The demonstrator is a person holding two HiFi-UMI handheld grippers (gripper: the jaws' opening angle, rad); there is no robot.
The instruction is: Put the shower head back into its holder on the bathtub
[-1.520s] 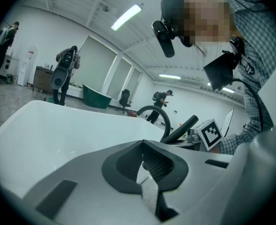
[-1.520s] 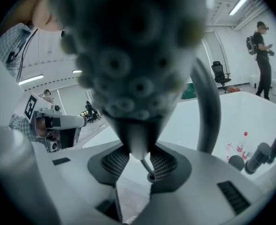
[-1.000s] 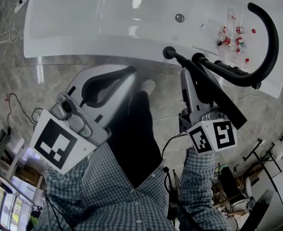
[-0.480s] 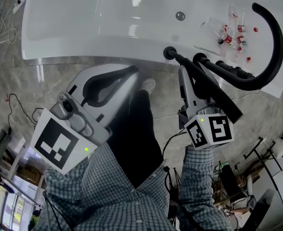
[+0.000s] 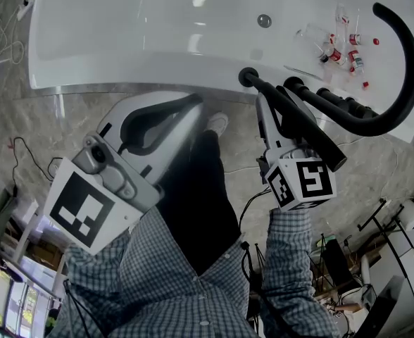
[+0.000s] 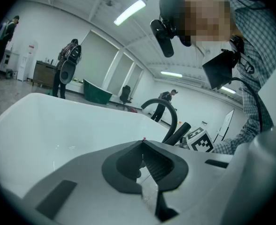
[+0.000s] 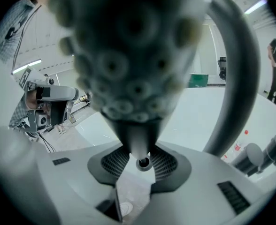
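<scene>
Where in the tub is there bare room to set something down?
The tub floor left of the drain is bare to the left end. The right end is crowded: small bottles, the hose loop, and the right gripper holding the shower head near the holder.

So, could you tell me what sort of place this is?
Probably a lab or workshop hall, not a bathroom: the bathtub stands on an open floor with loose cables, and people stand under strip lights.
</scene>
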